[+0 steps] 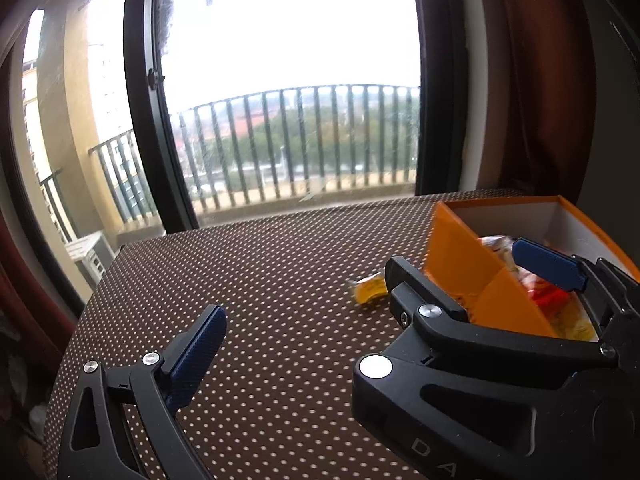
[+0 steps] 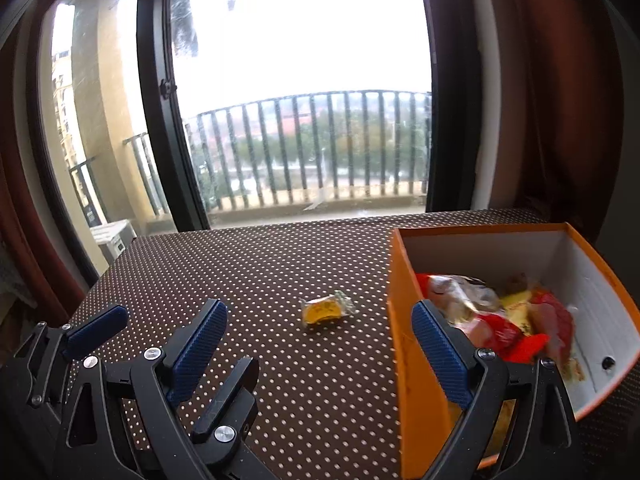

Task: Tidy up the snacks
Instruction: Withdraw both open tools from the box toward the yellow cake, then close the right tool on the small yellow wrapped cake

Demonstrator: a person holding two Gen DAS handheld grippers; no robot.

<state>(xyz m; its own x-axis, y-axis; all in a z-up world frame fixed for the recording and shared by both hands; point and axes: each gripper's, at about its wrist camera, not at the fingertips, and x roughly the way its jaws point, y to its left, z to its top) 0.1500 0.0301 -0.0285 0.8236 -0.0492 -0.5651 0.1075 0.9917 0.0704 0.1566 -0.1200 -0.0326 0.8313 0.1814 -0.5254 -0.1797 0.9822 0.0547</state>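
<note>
An orange box [image 2: 404, 328] with white inner walls stands at the right of the dotted brown table and holds several wrapped snacks [image 2: 504, 320]. One yellow wrapped snack [image 2: 326, 310] lies alone on the table left of the box. My right gripper [image 2: 320, 348] is open and empty, its jaws wide apart, with the right finger over the box's left wall. My left gripper is open and empty; the left wrist view shows only its left finger [image 1: 196, 356]. The right gripper [image 1: 472, 276] crosses that view, straddling the box wall [image 1: 464, 268], with the yellow snack [image 1: 370, 290] behind it.
The table [image 2: 280, 264] has a brown cloth with white dots and ends at a large window with a balcony railing [image 2: 320, 148] behind. Dark red curtains [image 2: 560, 100] hang at the right. The left gripper's fingers [image 2: 96, 326] sit at the lower left.
</note>
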